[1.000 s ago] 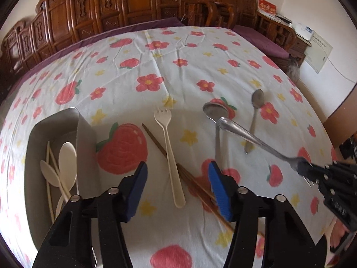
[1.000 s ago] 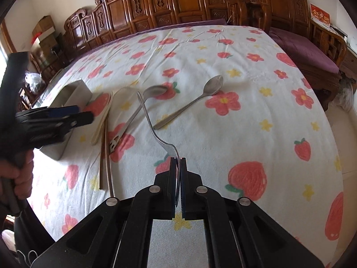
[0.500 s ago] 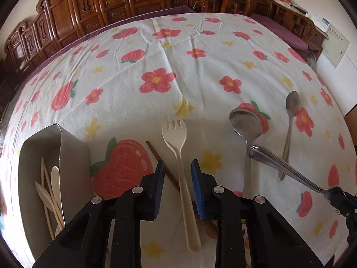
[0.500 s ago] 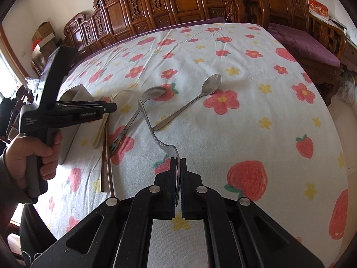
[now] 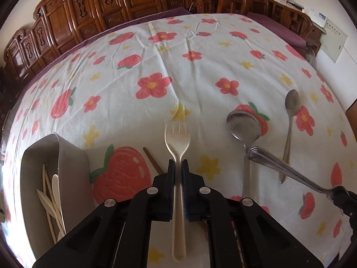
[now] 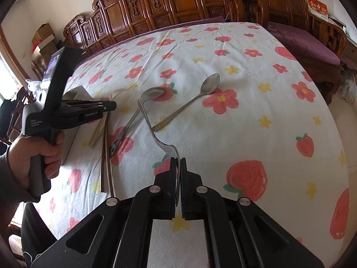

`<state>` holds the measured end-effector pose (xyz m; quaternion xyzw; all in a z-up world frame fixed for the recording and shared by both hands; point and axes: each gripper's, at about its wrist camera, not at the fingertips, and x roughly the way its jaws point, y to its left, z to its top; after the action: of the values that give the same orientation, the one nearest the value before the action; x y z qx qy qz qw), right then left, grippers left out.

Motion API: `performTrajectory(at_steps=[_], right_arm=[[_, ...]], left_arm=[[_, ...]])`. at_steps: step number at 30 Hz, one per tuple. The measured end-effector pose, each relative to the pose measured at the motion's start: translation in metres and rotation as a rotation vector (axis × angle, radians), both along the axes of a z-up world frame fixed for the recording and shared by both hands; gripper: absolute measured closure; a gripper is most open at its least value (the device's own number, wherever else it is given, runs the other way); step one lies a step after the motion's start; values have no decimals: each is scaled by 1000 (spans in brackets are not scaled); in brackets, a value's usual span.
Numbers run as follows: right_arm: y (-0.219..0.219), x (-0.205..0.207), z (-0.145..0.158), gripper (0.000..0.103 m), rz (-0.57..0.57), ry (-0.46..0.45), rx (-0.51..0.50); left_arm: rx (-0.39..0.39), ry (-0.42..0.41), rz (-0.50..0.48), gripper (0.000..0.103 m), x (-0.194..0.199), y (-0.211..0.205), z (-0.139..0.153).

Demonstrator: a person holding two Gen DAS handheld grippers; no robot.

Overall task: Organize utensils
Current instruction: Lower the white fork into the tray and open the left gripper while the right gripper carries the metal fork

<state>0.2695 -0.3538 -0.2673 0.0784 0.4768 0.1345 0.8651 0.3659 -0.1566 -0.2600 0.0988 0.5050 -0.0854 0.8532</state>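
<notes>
A cream plastic fork point(image 5: 177, 134) lies on the flowered cloth with its tines pointing away. My left gripper point(image 5: 177, 166) has its jaws closing on the fork's handle, and the blue pads press it from both sides. My right gripper point(image 6: 177, 163) is shut on the head of a metal fork point(image 6: 147, 118), held above the cloth with its handle pointing away. That metal fork point(image 5: 279, 165) reaches in from the right in the left wrist view. The left gripper point(image 6: 112, 105) shows at the left of the right wrist view, in a person's hand point(image 6: 40, 154).
A metal tray point(image 5: 73, 172) at the left holds several cream utensils. A large metal spoon point(image 5: 244, 125), a small metal spoon point(image 5: 292, 102) and brown chopsticks point(image 6: 104, 156) lie on the cloth. Carved wooden furniture lines the far edge.
My left gripper moved forward and down over the plastic fork, and its jaws went from wide open to closed on the handle. The right gripper and its metal fork stayed put.
</notes>
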Motion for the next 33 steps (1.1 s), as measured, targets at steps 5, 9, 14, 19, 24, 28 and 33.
performTrajectory(at_steps=[5,9,14,19,24,28,33], right_arm=[[0,-2,7,99,-19,-29,-12],[2,-4,17,99,-29,-66,-20],[4,-8,29,99,-34,-95,-24],[11,-10,36,99,-26,-110,-41],[19,-14,44,99,-15,-129,-51],[28,-16,48,100,3,-144,-68],[39,-20,52,100,22,-172,-111]], left_arm=[[-32,-32,-12,98,-11,1,19],[-52,-51,-23,98,-19,4,33],[-66,-77,-28,98,-30,11,53],[-79,-103,-19,98,-40,26,71],[-100,-121,-4,98,-53,47,84],[-103,-131,7,98,-60,64,91],[-96,-142,33,98,-65,87,94]])
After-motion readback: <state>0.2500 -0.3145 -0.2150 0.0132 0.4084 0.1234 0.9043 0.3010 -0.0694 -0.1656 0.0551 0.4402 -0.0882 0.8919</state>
